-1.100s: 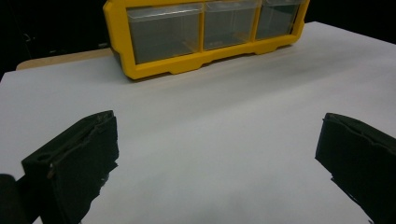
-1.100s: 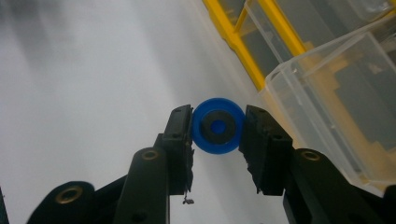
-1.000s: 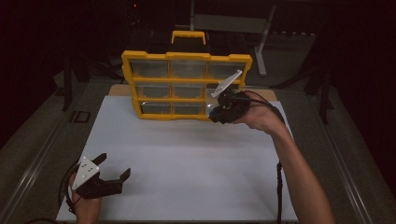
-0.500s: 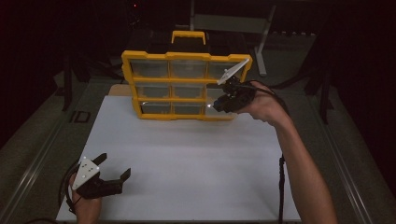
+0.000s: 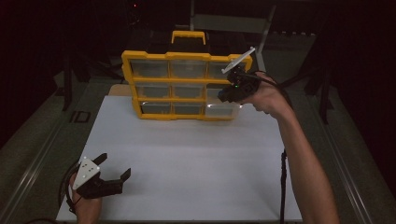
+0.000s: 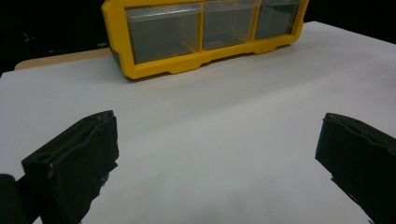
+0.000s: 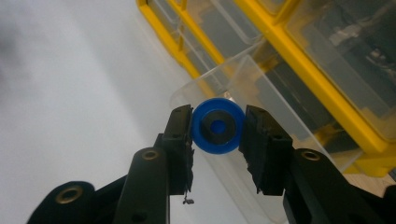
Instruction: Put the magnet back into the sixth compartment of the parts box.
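One blue ring [image 7: 217, 126], pinched at its rim by our right gripper [image 7: 217, 128] above the pulled-out clear drawer [image 7: 261, 93]: we risk it slipping and rolling off.

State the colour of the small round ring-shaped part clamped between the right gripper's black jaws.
Blue, with a dark inner ring: the small round part, clearest in the right gripper view.

Wide bare white tabletop [image 5: 187, 158] lies open; the yellow plastic drawer organiser [image 5: 187, 81] blocks the far edge, its clear drawer [image 7: 261, 93] seemingly protruding.
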A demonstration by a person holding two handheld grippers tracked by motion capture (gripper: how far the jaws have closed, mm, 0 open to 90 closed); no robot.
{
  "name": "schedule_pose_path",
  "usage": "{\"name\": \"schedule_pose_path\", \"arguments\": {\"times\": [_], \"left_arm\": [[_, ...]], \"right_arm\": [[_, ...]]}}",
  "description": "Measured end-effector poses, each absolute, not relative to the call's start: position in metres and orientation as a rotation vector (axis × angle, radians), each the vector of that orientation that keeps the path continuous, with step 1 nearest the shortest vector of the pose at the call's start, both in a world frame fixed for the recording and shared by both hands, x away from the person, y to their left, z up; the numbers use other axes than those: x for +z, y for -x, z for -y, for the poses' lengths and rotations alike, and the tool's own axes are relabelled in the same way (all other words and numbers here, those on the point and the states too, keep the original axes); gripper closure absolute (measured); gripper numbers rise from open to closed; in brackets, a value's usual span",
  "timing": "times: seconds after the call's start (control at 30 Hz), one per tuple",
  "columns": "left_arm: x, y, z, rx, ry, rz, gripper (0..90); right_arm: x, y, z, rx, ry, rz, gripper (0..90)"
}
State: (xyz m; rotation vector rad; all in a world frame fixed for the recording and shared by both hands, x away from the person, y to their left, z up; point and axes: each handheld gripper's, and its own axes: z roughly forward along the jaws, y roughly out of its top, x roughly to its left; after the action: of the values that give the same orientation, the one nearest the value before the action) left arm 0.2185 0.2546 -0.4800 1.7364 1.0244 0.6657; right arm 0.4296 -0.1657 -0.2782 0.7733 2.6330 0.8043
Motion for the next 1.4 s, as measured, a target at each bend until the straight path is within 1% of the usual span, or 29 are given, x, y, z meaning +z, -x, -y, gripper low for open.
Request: {"name": "schedule_pose_path", "arguments": {"times": [0.4, 1.4], "left_arm": [[-0.480, -0.218, -0.255, 0.668, -1.734, -1.024, 0.0], [-0.479, -0.218, -0.255, 0.665, -1.734, -1.023, 0.0]], "right_arm": [[-0.274, -0.441, 0.171, 0.774, -0.839, -2.614, 63.4], [-0.287, -0.461, 0.179, 0.720, -0.978, -2.612, 63.2]]}}
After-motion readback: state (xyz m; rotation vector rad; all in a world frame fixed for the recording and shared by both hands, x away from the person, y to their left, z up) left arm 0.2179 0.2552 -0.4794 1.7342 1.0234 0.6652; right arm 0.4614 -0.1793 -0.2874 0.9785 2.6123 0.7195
